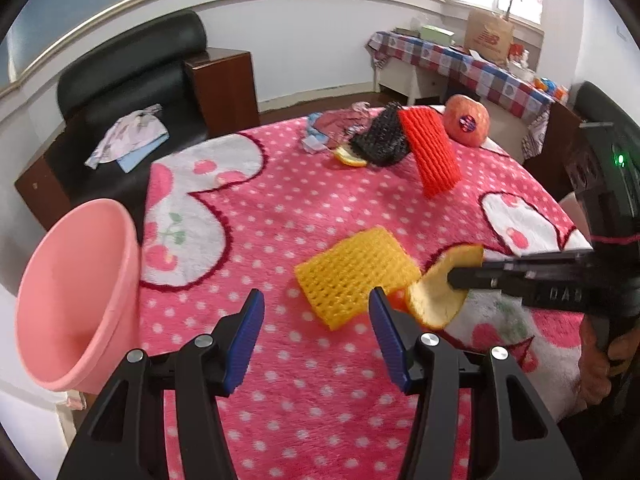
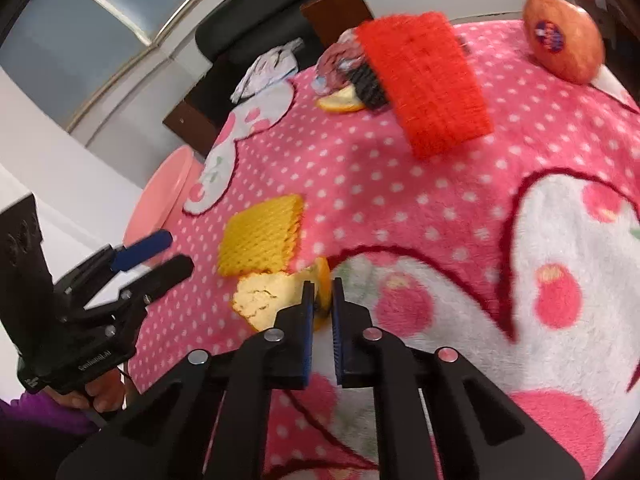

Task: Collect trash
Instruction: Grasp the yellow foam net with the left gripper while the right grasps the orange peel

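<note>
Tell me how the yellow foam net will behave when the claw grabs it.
The yellow net looks like open mesh foam, so probably very light and squashy. It lies flat, unlikely to roll. It touches the orange peel, so it may shift as that is lifted.

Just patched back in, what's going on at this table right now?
A person is clearing fruit scraps off the pink polka-dot blanket. The right hand-held gripper is shut on an orange peel beside the yellow foam net. The left hand-held gripper is open and empty, near that net. The pink bin waits at the table's left edge. Red net, black net and apple remain farther back.
</note>
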Tool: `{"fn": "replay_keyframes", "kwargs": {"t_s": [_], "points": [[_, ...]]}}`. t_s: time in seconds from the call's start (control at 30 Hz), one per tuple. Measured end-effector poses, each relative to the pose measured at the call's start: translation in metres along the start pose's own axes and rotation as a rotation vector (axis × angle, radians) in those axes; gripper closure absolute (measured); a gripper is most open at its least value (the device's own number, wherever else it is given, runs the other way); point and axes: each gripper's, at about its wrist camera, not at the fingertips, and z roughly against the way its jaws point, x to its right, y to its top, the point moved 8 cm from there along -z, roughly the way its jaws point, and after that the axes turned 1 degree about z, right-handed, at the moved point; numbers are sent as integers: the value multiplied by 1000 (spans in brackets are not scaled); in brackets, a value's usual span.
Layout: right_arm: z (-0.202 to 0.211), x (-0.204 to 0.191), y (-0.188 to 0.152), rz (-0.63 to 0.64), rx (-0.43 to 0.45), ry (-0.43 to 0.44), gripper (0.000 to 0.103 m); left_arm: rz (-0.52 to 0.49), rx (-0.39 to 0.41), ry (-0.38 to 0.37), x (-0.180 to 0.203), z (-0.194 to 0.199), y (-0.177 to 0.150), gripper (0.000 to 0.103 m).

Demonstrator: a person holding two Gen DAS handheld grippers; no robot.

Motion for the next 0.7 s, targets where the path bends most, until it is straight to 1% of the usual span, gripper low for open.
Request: {"fn": "replay_keyframes", "kwargs": {"t_s": [0.1,0.17,0.27,0.37,0.43,0.47,0.53,0.63,0.7], "points": [[13,12,6,-11,51,-33,96,-12,-27,-23,5,-9,-1,49],[20,21,10,-22,85,-55,96,2,-51,-37,6,-16,-1,49],[22,28,10,-33,93,-63,96,51,-76,-89,9,-24,1,49],[22,34,10,-40,95,-66,96,34,-80,-121,18,-30,5,45],[21,36,10,-46,96,-63,96,-2,-86,-106,23,-37,6,45],[22,37,9,-46,96,-62,96,-10,-98,-89,24,-43,4,45],[22,37,10,-41,101,-62,96,-13,-109,-78,25,-50,3,45],[21,37,11,-42,104,-61,96,-31,-96,-76,30,-50,3,45],[21,37,12,-44,108,-61,96,-35,-95,-71,33,-51,2,60]]}}
